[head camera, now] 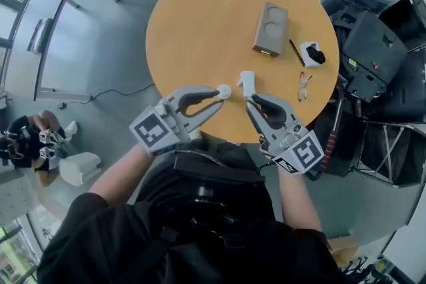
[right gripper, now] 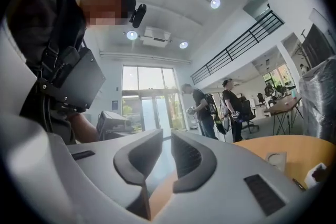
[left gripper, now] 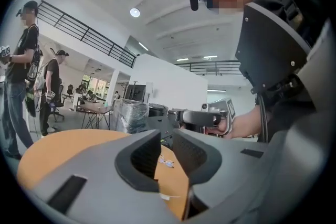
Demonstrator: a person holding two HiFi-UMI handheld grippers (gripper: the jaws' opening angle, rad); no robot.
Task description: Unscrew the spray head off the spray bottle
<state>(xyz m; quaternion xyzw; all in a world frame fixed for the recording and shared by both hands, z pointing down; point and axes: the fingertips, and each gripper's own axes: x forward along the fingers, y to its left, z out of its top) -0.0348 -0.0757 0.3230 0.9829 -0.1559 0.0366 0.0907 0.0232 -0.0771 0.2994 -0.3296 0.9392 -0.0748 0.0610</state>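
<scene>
Head view: left gripper (head camera: pixel 218 98) and right gripper (head camera: pixel 251 102) are held over the near rim of the round orange wooden counter (head camera: pixel 193 23), tips angled toward each other. Both sets of fingers are narrow, with a thin gap and nothing between them in either gripper view. Just past the tips, on the counter: small white round piece (head camera: pixel 224 91), with the small white spray bottle (head camera: pixel 247 83) beside it. Further out: wire-framed glasses (head camera: pixel 304 86), black pen (head camera: pixel 296 52), grey rectangular block with two round recesses (head camera: pixel 269 28).
</scene>
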